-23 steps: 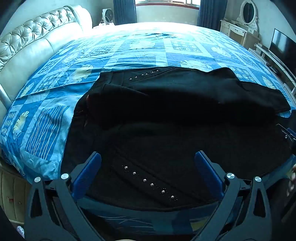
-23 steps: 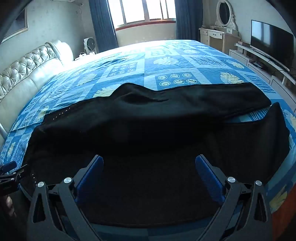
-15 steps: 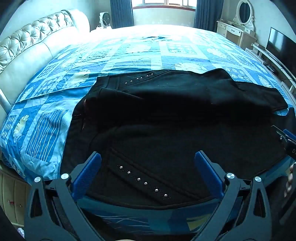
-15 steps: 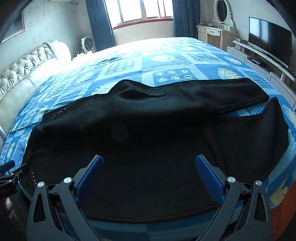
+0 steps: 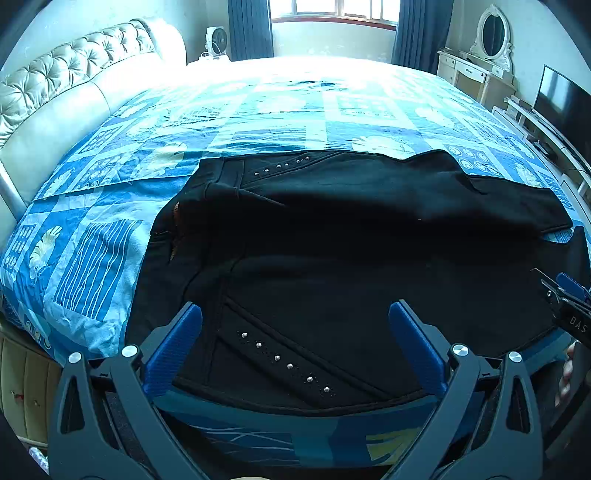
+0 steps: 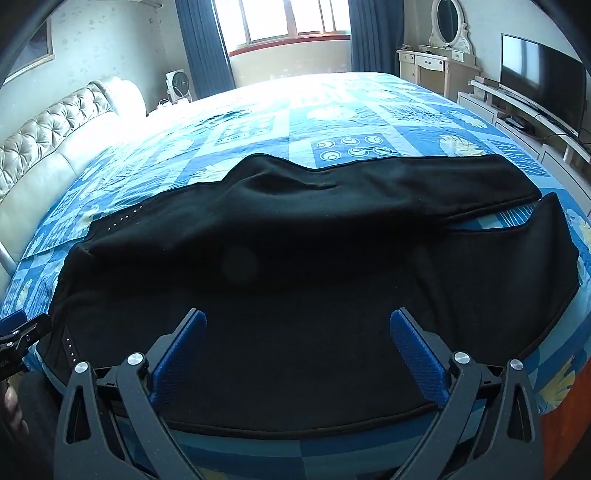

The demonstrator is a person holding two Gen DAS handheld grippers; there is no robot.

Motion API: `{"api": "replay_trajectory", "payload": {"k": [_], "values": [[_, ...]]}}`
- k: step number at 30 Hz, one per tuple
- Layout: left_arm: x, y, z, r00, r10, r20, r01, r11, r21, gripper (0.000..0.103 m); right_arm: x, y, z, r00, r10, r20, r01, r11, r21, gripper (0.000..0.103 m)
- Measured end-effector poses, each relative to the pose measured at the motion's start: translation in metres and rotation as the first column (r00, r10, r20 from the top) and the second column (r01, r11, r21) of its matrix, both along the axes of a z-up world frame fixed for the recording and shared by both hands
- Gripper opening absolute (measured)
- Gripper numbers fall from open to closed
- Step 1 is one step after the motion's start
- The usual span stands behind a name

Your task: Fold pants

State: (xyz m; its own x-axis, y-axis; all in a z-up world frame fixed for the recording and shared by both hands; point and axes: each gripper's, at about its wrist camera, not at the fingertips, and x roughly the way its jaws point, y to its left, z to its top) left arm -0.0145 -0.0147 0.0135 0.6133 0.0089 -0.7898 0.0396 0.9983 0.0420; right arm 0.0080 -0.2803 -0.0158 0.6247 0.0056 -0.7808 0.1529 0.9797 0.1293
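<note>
Sunlight from the window [image 6: 291,22] behind dark blue curtains [image 6: 199,48] washes over a wide bed whose blue patterned bedspread [image 5: 295,110] fills most of what we see, with a tufted cream headboard [image 5: 66,85] curving along its left side. We hold both tongs low at the near edge of the bed. Our left gripper [image 5: 295,321] has its blue-padded fingers [image 5: 173,347] spread wide apart with nothing between them, and our right gripper [image 6: 297,328] is likewise spread wide, its pads [image 6: 417,358] above black cloth without closing on it. The black pants [image 5: 351,251] lie flat across the near part of the bedspread, waistband toward the left and the legs running off to the right; the far leg ends near the right edge of the bed, and the near leg's hem [image 6: 554,236] sits just beside it with a sliver of bedspread showing between them. Two rows of small metal studs [image 5: 284,363] mark the pockets, one close to our left gripper and one on the far side near the waistband. A small white fan [image 6: 179,83] stands by the curtains, a white dressing table with an oval mirror [image 6: 447,22] sits against the far wall, and a flat television [image 6: 543,77] rests on a low white unit on the right. We see no containers in either view.
</note>
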Motion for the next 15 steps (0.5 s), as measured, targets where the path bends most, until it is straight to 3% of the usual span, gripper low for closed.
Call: {"api": "replay_trajectory", "payload": {"k": [15], "values": [[-0.0046, -0.0040, 0.0047, 1.000, -0.012, 0.013, 0.012, 1.000, 0.010, 0.101, 0.0002, 0.0044, -0.0021, 1.000, 0.011, -0.009, -0.011, 1.000, -0.004, 0.099]]}}
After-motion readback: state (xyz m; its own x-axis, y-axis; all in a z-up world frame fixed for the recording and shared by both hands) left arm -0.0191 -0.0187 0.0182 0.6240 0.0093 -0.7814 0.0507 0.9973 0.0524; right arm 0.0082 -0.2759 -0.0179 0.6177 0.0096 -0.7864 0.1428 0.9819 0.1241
